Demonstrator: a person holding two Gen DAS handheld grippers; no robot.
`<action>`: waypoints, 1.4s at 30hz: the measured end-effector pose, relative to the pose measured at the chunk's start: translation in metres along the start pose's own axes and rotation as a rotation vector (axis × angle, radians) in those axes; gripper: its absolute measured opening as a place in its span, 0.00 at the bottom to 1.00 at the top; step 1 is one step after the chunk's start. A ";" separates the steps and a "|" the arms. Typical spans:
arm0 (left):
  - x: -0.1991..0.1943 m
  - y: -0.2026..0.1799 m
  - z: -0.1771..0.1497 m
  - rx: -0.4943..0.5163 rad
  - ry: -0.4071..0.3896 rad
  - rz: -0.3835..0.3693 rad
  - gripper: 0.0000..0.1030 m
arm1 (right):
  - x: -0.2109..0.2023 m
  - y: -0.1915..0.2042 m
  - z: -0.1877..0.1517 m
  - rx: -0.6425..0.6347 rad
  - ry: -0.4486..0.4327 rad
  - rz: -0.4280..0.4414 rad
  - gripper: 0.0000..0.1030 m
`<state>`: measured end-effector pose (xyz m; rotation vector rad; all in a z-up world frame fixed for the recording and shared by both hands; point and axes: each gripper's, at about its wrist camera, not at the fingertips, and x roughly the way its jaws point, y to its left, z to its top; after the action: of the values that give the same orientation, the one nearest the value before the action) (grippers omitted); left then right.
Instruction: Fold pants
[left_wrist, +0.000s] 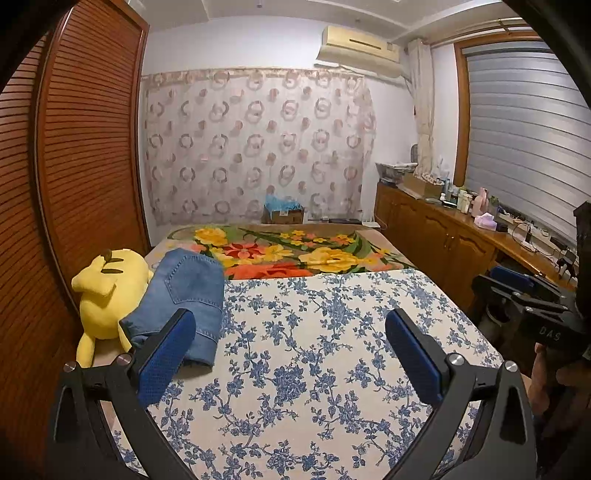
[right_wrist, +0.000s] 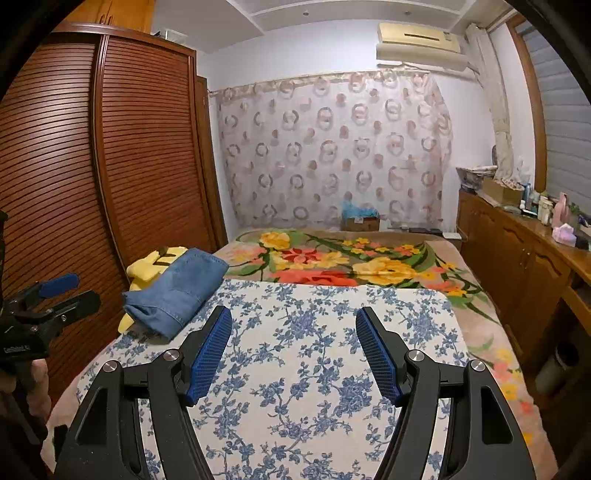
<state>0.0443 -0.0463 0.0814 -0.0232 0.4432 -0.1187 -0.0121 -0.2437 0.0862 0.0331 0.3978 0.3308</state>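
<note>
Right gripper (left_wrist: 517, 284) body reads "DAS"; folded jeans (left_wrist: 184, 291) lie apart.

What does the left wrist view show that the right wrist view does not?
Only the left wrist view shows the toy's whole yellow body, cables on the counter, and the right gripper from the side. Only the right wrist view shows the wardrobe's top edge, the left gripper from the side, and a bin by the cabinets. Both show the folded jeans leaning on the toy, the blue-flowered cloth, the curtain, and both grippers open, holding nothing.
</note>
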 end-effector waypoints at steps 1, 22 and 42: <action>-0.001 0.000 0.001 0.001 -0.002 0.001 1.00 | 0.000 0.000 0.000 0.000 -0.003 -0.003 0.70; -0.004 0.002 -0.002 -0.010 0.002 0.011 1.00 | 0.000 -0.002 -0.002 -0.004 -0.013 -0.011 0.70; -0.004 0.003 -0.002 -0.010 0.001 0.011 1.00 | 0.000 0.000 -0.001 0.003 -0.019 -0.012 0.70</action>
<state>0.0404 -0.0430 0.0812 -0.0305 0.4453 -0.1055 -0.0119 -0.2441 0.0852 0.0367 0.3795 0.3174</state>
